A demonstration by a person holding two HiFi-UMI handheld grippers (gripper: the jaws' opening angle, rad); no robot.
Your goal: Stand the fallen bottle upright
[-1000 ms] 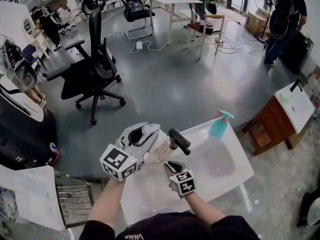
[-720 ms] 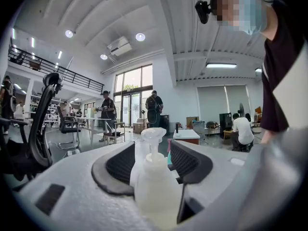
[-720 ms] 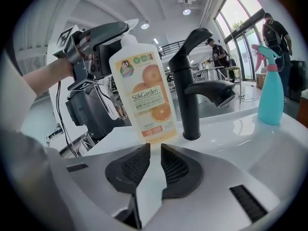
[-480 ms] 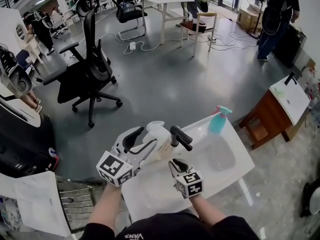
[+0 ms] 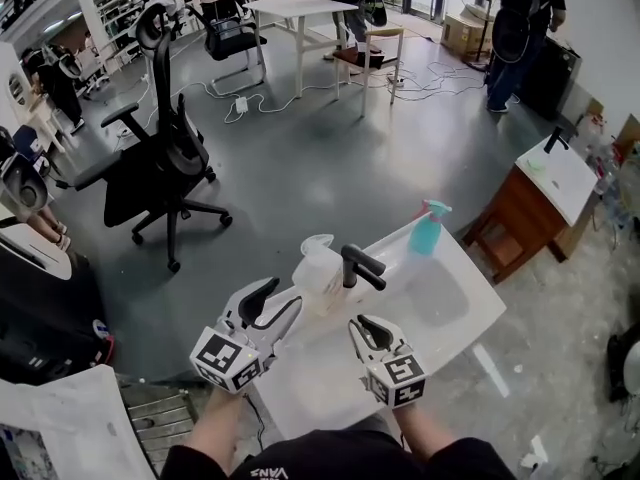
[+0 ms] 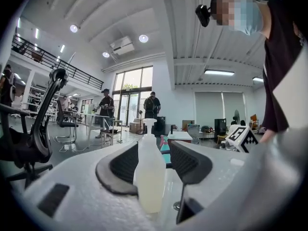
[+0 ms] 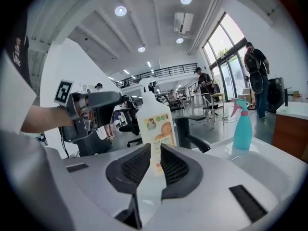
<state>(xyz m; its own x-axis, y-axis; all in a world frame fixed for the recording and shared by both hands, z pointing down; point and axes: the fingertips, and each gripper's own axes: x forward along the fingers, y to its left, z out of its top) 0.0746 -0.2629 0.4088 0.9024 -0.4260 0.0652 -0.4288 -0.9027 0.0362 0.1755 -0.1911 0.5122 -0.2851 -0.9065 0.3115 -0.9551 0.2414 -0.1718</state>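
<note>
The pale pump bottle point(image 5: 318, 266) stands upright on the white counter point(image 5: 300, 388), just left of the black faucet point(image 5: 358, 266). My left gripper point(image 5: 278, 296) hangs a short way in front of it. Its jaws are wide but closing, and the pads do not touch the bottle. In the left gripper view the bottle point(image 6: 150, 174) shows in line between the jaws of the left gripper point(image 6: 154, 150). My right gripper point(image 5: 370, 325) is nearer me, with a narrow empty gap between its jaws. In the right gripper view the labelled bottle point(image 7: 155, 129) stands beyond the right gripper point(image 7: 154, 150).
A teal spray bottle point(image 5: 428, 230) stands at the counter's far corner, beyond the sink basin point(image 5: 440, 313). A black office chair point(image 5: 160, 168) is on the floor to the left. A wooden cabinet point(image 5: 520, 203) stands to the right. People stand far back by the tables.
My left gripper opened off the bottle and drew back toward me, leaving it standing. The right gripper also pulled back from the faucet side.
</note>
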